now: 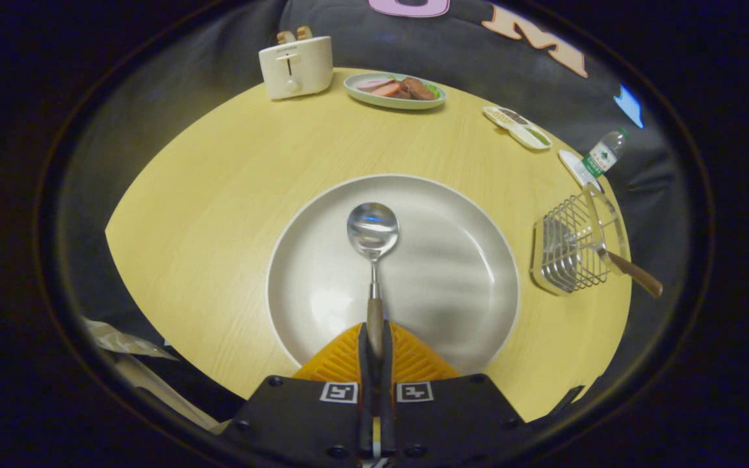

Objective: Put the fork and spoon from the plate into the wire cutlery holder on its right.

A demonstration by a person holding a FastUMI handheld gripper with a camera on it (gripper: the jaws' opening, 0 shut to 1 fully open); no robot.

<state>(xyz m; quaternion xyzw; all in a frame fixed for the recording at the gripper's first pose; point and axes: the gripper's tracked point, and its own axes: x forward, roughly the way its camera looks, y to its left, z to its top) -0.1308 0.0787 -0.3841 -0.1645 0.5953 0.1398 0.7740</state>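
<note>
One item was already done by the look of it: the fork (pixel 631 273) sat in the wire cutlery holder (pixel 569 253), its wooden handle sticking out over the holder's rim on the side away from the plate (pixel 452 273). So you were on the second half, the spoon (pixel 373 247). Your gripper (pixel 374 351) was squeezed nearly shut, both fingers pinching the spoon's wooden handle, with the metal neck and bowl poking straight out ahead over the middle of the plate. I couldn't tell for sure whether the bowl was touching the plate or hanging just above it, though it looked lifted to me. The holder stood just off the plate's right edge, apart from it, on the wooden table (pixel 218 195). My guess for the next move was that you'd need to swing right from the plate, tip the spoon so one end pointed down, and line it up over the holder's open top without knocking the fork. The toaster (pixel 295 66) and food dish (pixel 394 91) sat well beyond the plate, out of your way.
</note>
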